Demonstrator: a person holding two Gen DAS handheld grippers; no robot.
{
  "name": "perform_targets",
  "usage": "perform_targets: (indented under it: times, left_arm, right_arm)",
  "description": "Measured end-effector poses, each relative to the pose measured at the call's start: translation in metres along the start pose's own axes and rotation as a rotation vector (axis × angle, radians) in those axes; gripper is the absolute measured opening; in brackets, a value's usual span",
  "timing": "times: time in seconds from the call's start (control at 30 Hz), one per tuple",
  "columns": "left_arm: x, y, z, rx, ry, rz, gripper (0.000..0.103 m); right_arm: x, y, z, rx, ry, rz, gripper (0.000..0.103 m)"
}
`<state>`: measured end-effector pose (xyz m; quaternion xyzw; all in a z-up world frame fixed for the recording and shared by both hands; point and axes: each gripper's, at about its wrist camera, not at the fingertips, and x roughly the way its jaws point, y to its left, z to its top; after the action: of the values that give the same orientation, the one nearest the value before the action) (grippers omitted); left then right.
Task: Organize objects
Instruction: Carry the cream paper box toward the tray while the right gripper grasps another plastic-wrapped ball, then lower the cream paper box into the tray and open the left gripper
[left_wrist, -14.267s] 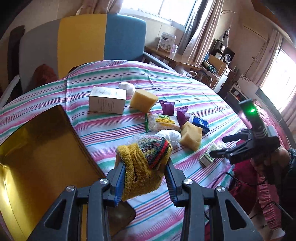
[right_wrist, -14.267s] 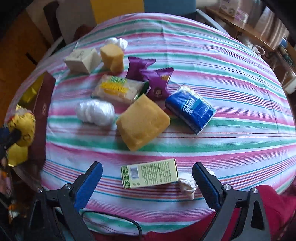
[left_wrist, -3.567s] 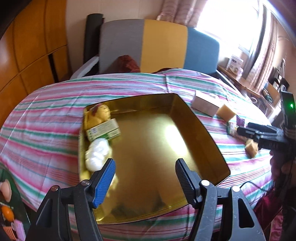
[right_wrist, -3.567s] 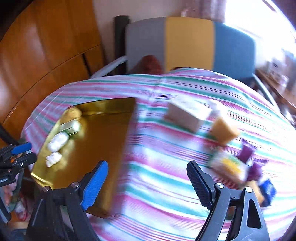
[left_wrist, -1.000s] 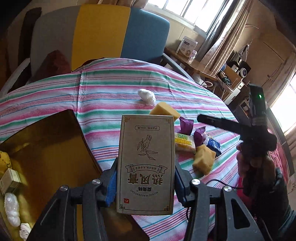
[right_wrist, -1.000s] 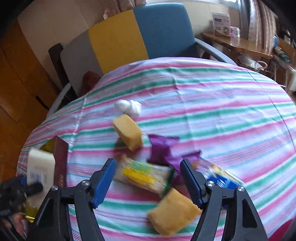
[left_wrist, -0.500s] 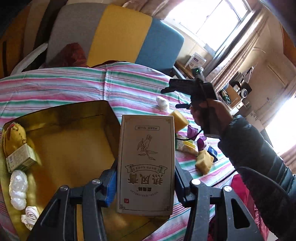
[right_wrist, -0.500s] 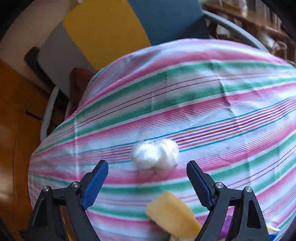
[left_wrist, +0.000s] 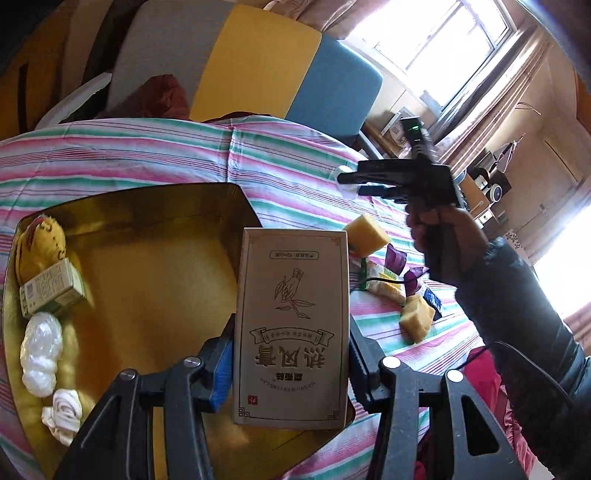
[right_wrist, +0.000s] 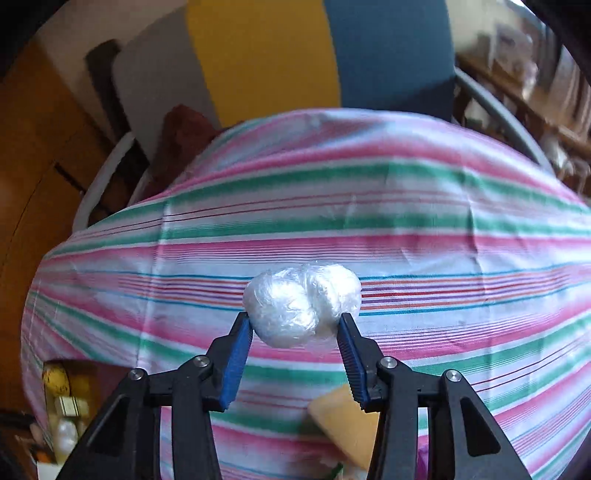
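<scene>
Between the right gripper pads, closing: white plastic ball on the striped cloth, looks light and squishy, pinch its middle softly | left gripper squeezes tan box, stiff, by its sides | under and left of it: gold tray with knit hat, small green box, two white bundles.
</scene>
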<state>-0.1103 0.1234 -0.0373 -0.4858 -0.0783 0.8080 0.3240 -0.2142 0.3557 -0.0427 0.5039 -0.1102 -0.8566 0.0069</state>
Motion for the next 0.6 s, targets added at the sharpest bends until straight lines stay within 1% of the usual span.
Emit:
perform_targets:
  times: [0.13,0.23,0.3,0.4,0.47,0.6]
  left_arm:
    - [-0.01,0.002,-0.007,-0.009,-0.01,0.014,0.052]
    - [-0.022,0.005,-0.014,-0.019,-0.028,0.032,0.052]
    - [-0.031,0.008,-0.018,-0.03,-0.042,0.046,0.052]
    - [-0.055,0.02,-0.022,-0.052,-0.083,0.09,0.052]
    - [-0.076,0.035,-0.024,-0.08,-0.116,0.133,0.052]
    - [-0.116,0.069,-0.035,-0.161,-0.178,0.22,0.052]
  right_arm:
    - [-0.025,0.026,-0.029,-0.103,-0.021,0.04,0.048]
    - [-0.037,0.041,-0.063,-0.175,-0.008,0.052,0.048]
    - [-0.044,0.044,-0.088,-0.213,0.009,0.045,0.048]
    - [-0.048,0.03,-0.122,-0.229,0.026,0.01,0.048]
    - [-0.049,0.014,-0.138,-0.2,0.037,0.01,0.048]
    - [-0.046,-0.01,-0.165,-0.147,0.052,0.035,0.048]
